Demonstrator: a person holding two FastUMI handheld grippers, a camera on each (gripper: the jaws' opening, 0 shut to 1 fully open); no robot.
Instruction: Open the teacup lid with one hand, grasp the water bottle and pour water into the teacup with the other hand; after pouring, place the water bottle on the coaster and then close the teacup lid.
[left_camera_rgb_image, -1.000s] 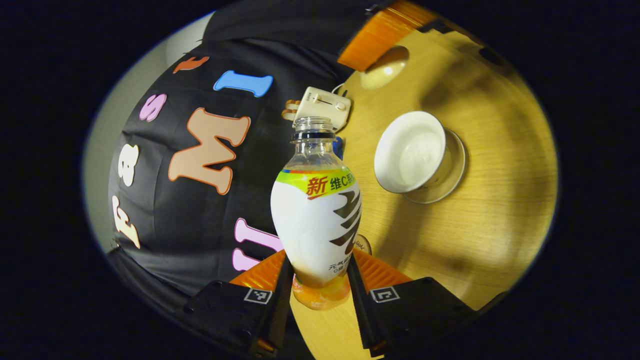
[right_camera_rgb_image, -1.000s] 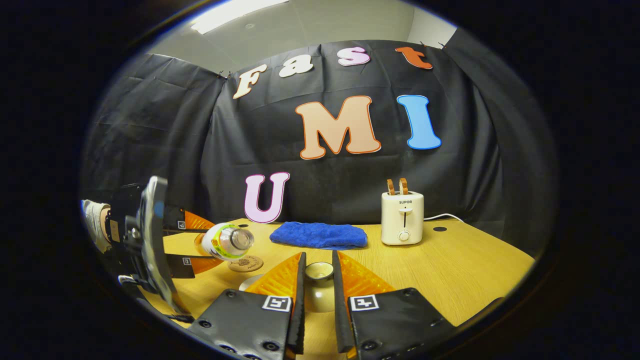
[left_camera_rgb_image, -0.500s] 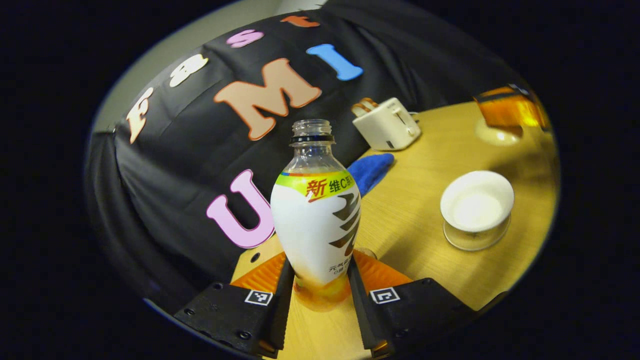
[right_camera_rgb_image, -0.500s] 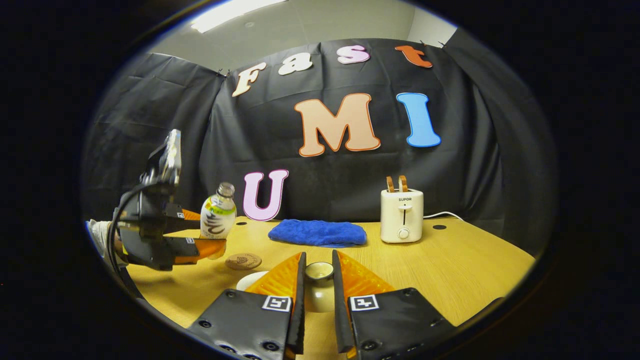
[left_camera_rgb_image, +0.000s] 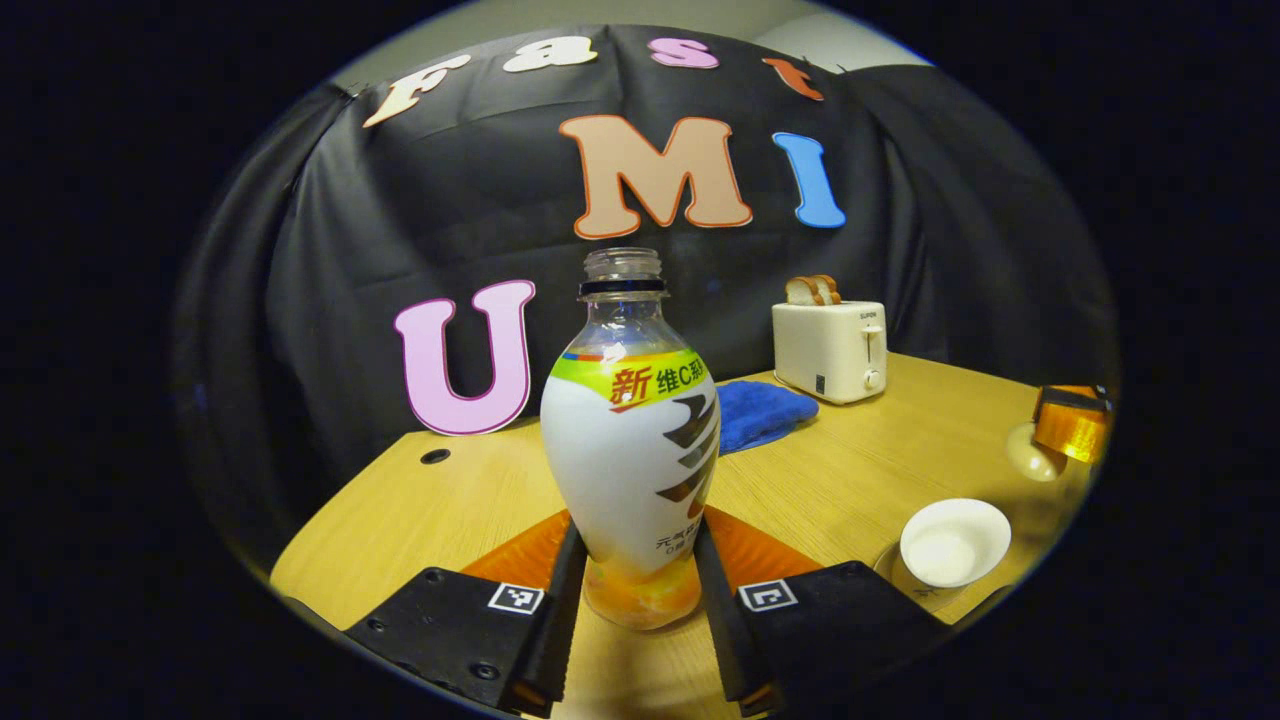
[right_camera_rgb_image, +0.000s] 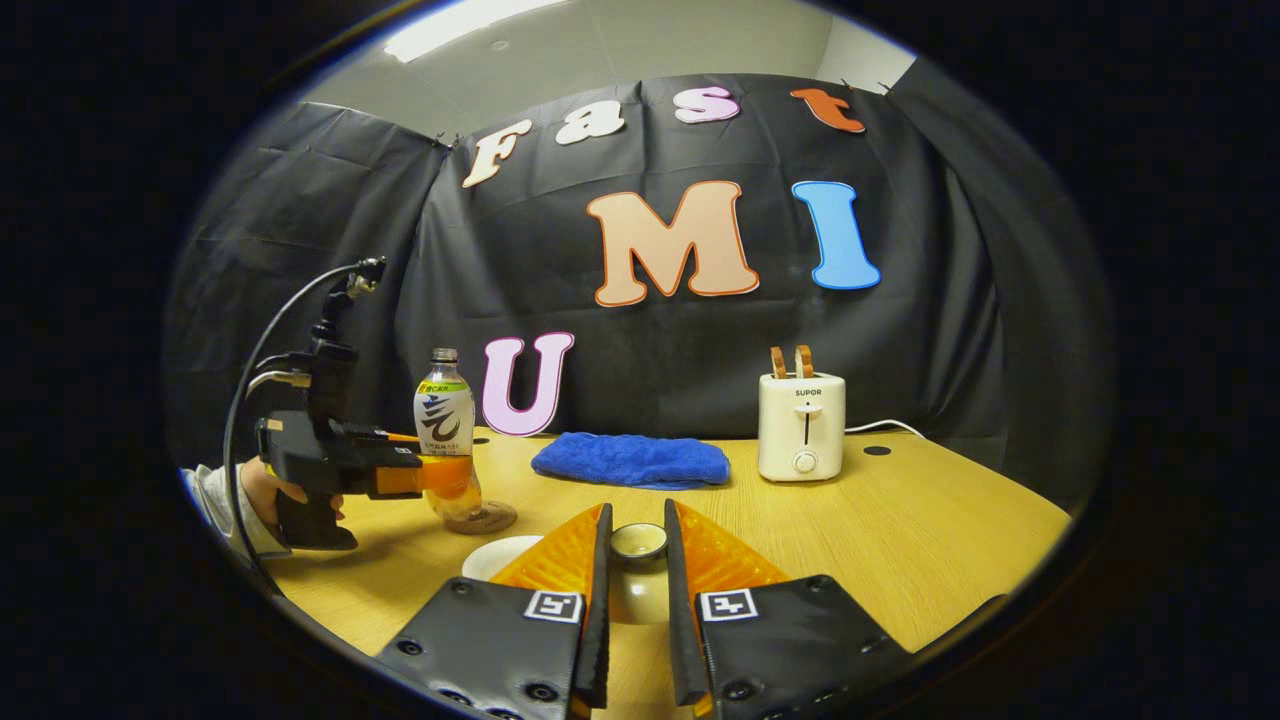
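My left gripper (left_camera_rgb_image: 633, 565) is shut on the lower body of an uncapped water bottle (left_camera_rgb_image: 630, 430), which stands upright. In the right gripper view the bottle (right_camera_rgb_image: 444, 420) sits low over a round wooden coaster (right_camera_rgb_image: 487, 517), held by the left gripper (right_camera_rgb_image: 447, 476); I cannot tell whether it touches. The white teacup (left_camera_rgb_image: 954, 541) stands open on its saucer at the lower right, and its rim (right_camera_rgb_image: 497, 556) peeks out beside my right fingers. My right gripper (right_camera_rgb_image: 636, 532) is shut on the white teacup lid (right_camera_rgb_image: 638, 585), held above the table; the same gripper (left_camera_rgb_image: 1068, 424) appears far right.
A white toaster (right_camera_rgb_image: 802, 426) with bread in its slots stands at the back right, its cord trailing right. A folded blue cloth (right_camera_rgb_image: 630, 460) lies in front of the wall. A hand (right_camera_rgb_image: 262, 492) holds the left gripper near the wooden table's (right_camera_rgb_image: 920, 540) left edge.
The bottle has swung from lying tilted over the teacup to upright. My left gripper carried it left and down to the coaster. The right gripper kept the lid still.
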